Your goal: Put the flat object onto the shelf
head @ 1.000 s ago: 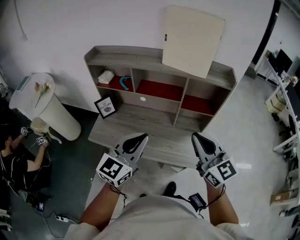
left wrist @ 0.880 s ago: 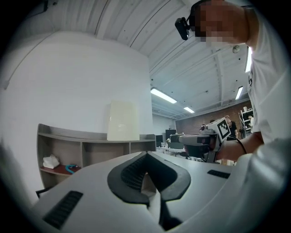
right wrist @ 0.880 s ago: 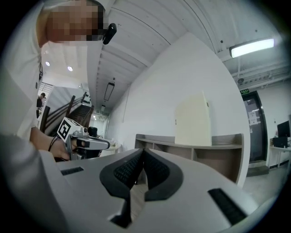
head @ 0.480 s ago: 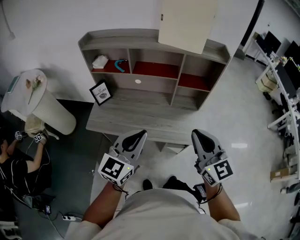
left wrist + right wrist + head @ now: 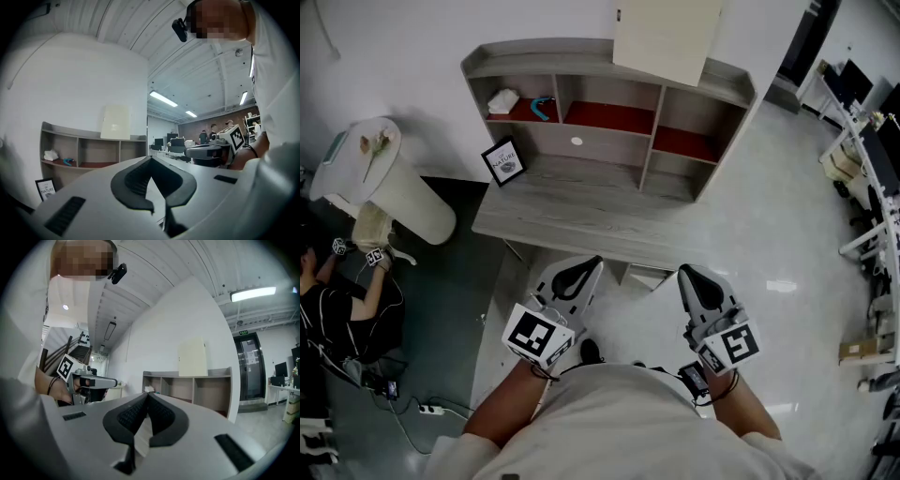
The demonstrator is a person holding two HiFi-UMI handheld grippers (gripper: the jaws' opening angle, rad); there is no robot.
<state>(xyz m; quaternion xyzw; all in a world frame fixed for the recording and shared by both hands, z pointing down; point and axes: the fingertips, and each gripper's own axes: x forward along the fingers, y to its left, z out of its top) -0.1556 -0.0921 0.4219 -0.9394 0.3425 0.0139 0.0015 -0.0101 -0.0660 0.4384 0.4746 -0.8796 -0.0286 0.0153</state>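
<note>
A cream flat board (image 5: 666, 37) stands on top of the grey shelf unit (image 5: 581, 67) and leans on the white wall. It also shows as the board (image 5: 116, 122) in the left gripper view and the board (image 5: 192, 358) in the right gripper view. My left gripper (image 5: 589, 266) and right gripper (image 5: 685, 274) hover side by side over the floor, in front of the desk (image 5: 572, 220) and well short of the shelf. Both are shut with nothing between their jaws. The left gripper's tips (image 5: 150, 161) meet, and so do the right gripper's tips (image 5: 146, 396).
A small framed picture (image 5: 504, 161) leans at the desk's left. A white cloth (image 5: 502, 100) and a teal object (image 5: 543, 109) lie in the shelf's left compartment. A white round stand (image 5: 382, 187) and a crouching person (image 5: 337, 319) are at left. Office desks (image 5: 862, 159) stand at right.
The desk and shelf have slid up and away in the head view as the person stepped back. Both grippers stay shut and sit slightly lower in the view.
</note>
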